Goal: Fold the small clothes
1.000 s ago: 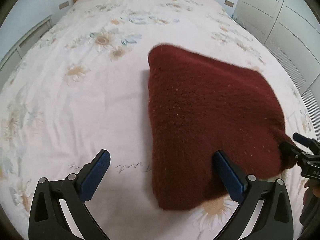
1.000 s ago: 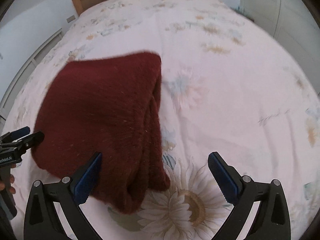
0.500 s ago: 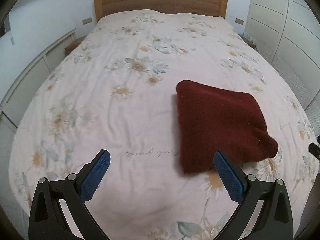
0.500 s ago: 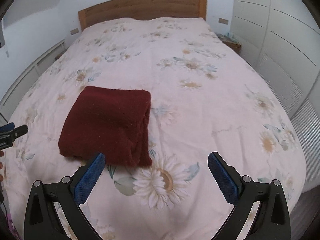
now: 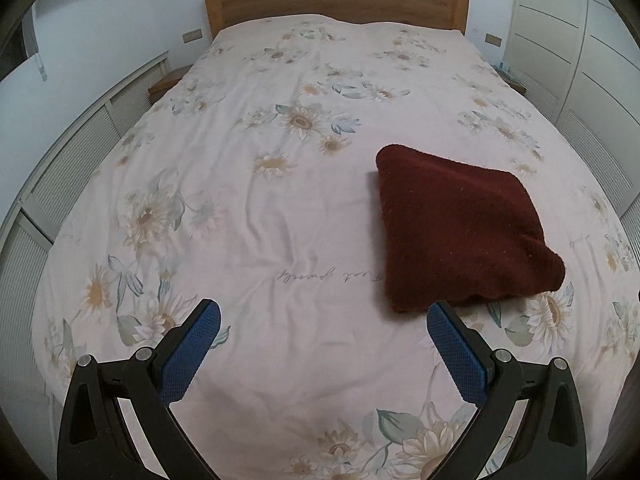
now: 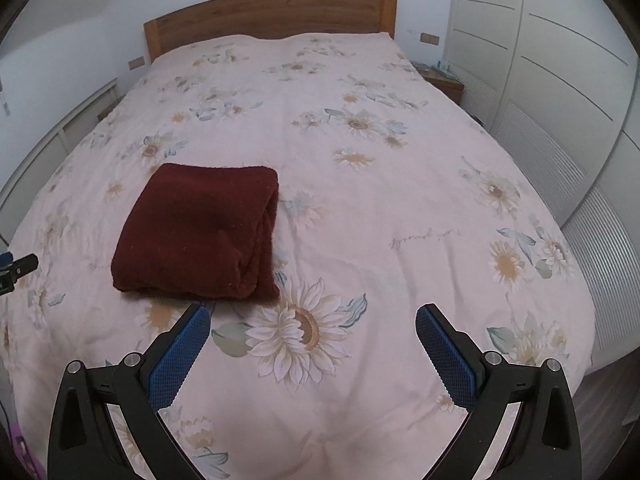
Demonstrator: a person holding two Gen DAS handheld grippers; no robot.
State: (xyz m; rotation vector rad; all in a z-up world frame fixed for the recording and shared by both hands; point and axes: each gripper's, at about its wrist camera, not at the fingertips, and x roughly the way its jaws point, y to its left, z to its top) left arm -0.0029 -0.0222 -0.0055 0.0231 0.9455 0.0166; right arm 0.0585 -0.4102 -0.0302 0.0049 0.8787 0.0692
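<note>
A dark red knitted garment lies folded into a compact square on the floral bedspread, near the foot of the bed. It also shows in the right wrist view, with its folded layers facing right. My left gripper is open and empty, held above the bed to the left of and behind the garment. My right gripper is open and empty, held back from the garment's near right corner. The left gripper's tip shows at the left edge of the right wrist view.
A wooden headboard stands at the far end. White wardrobe doors line the right side, with a small bedside table beside them. White louvred panels run along the left side of the bed.
Both grippers have pulled back and up from the garment, which looked close and large a second ago and now lies folded farther away. Both stayed open.
</note>
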